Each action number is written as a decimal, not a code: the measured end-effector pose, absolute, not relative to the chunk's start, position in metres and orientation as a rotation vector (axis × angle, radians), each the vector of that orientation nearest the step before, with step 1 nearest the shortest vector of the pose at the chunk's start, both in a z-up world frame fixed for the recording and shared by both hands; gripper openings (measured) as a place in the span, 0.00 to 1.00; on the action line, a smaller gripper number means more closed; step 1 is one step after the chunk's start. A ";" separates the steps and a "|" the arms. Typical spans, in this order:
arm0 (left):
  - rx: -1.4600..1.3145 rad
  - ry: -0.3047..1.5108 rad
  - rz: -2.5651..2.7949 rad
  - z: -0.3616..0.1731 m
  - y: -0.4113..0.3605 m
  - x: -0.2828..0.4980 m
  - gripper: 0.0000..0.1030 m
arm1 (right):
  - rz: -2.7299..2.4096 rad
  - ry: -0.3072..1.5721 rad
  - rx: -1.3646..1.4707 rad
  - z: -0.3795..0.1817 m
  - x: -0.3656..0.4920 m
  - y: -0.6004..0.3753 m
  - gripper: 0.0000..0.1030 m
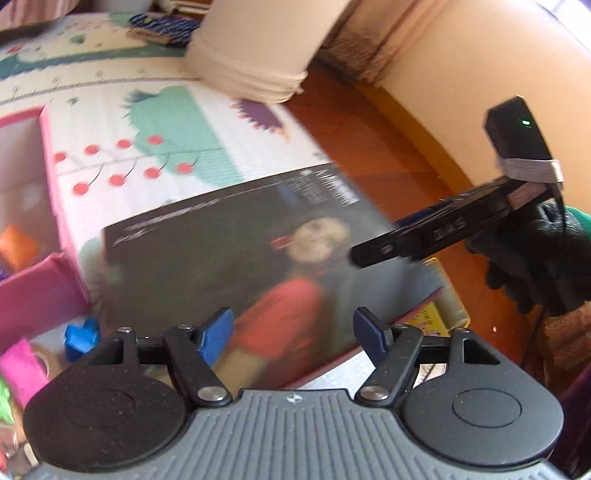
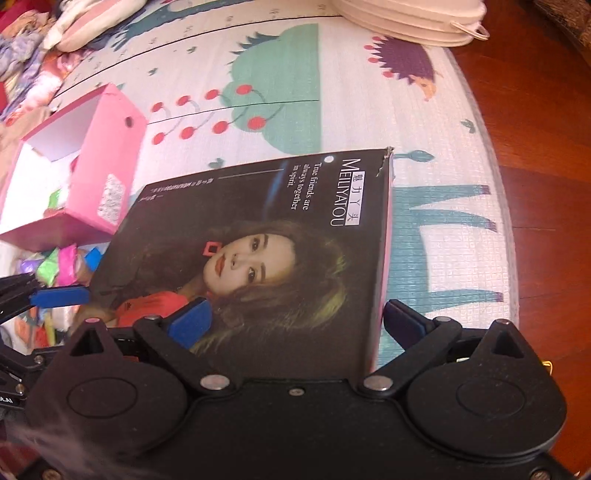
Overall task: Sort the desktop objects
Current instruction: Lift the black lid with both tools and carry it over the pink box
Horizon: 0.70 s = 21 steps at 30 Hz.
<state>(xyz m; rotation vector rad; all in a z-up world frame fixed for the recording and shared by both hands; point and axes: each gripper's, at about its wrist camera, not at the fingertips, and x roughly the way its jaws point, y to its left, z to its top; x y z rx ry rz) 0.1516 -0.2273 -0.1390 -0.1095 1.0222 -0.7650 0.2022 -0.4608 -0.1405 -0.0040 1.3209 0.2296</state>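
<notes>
Foam surface: a white play mat [image 2: 436, 236] printed with a green cherry tree, a purple hedgehog and teal shapes carries the objects; a seam line crosses it under the tree.
Wood floor: reddish-brown boards [image 2: 535, 155] border the mat on its right; in the left wrist view the same floor [image 1: 369, 129] runs along a cream, curved piece of furniture [image 1: 461, 74].
Dark box: a flat black box [image 2: 280, 240], printed with a woman's portrait and the words "MEILIYATOU" and "True friends are always together in spirit", lies on the mat in front of both cameras; one far corner is torn. In the left wrist view the box [image 1: 229, 251] is blurred.
Pink box: an open pink carton [image 2: 92, 162] stands on the mat just left of the dark box, lid raised, with colourful small items inside and beside it.
Far edge: stacked cream cushions [image 2: 410, 18] rest at the top of the mat; crumpled fabrics [image 2: 33, 48] lie at the upper left.
Left gripper [image 1: 293, 332]: blue-padded fingers stand apart over the near edge of the dark box, holding nothing.
Right gripper [image 2: 297, 321]: fingers spread wide, one over the box lid and one just beyond its right edge; no grip is evident. A black-gloved hand [image 1: 532, 266] holds it.
</notes>
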 end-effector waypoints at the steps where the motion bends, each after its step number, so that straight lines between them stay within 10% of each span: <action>1: -0.040 1.017 -0.755 -0.131 -0.237 0.147 0.70 | 0.257 1.311 -0.078 -0.135 0.200 -0.447 0.97; 21: -0.170 1.033 -0.329 -0.231 -0.147 0.157 0.81 | 0.031 1.398 0.048 -0.207 0.211 -0.465 0.98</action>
